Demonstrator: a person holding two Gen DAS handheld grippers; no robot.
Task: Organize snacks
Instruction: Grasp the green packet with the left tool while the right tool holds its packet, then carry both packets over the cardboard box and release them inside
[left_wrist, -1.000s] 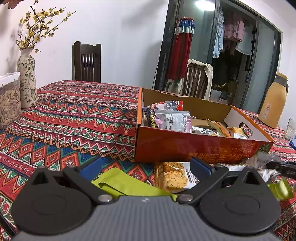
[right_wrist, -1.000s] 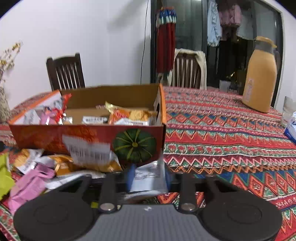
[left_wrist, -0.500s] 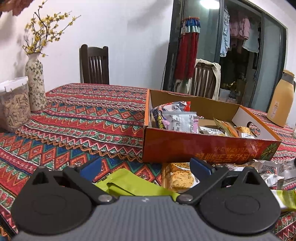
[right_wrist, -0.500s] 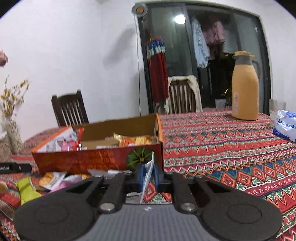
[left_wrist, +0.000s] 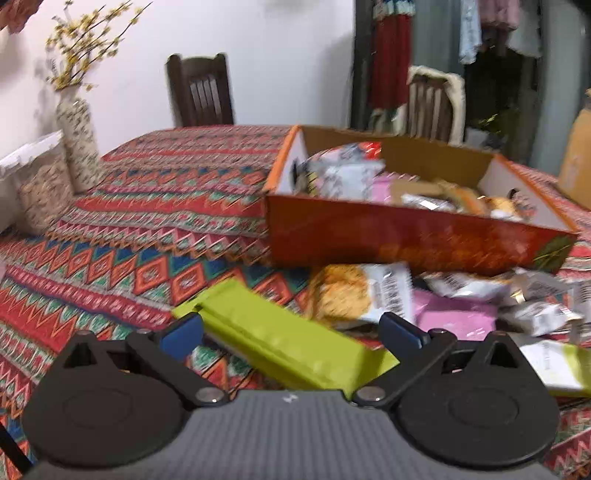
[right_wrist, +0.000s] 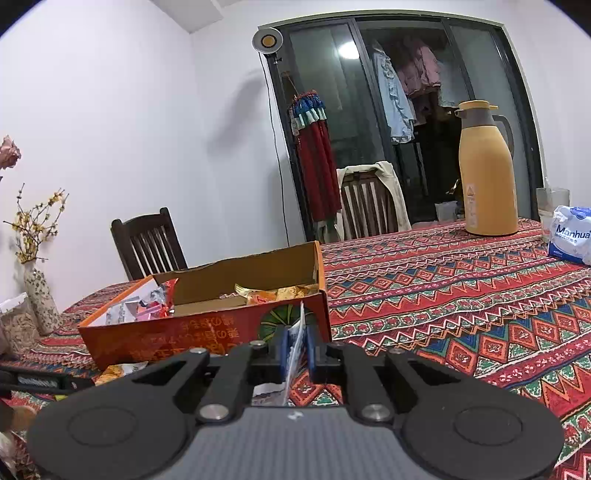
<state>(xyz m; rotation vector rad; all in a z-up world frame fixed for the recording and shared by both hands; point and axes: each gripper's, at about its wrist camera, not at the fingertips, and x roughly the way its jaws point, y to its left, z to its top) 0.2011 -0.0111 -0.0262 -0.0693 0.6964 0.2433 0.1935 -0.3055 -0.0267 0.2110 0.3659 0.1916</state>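
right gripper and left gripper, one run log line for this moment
right gripper: shut on thin packet | left gripper: open above green packet | snack box: partly filled

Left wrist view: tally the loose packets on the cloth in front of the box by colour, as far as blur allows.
Green packets: 2
Pink packet: 1
Orange-and-white packet: 1
Silver/white packets: about 3, blurred and overlapping
Total: about 7

Black linkage arms, blue pads, ribbed grey housing.
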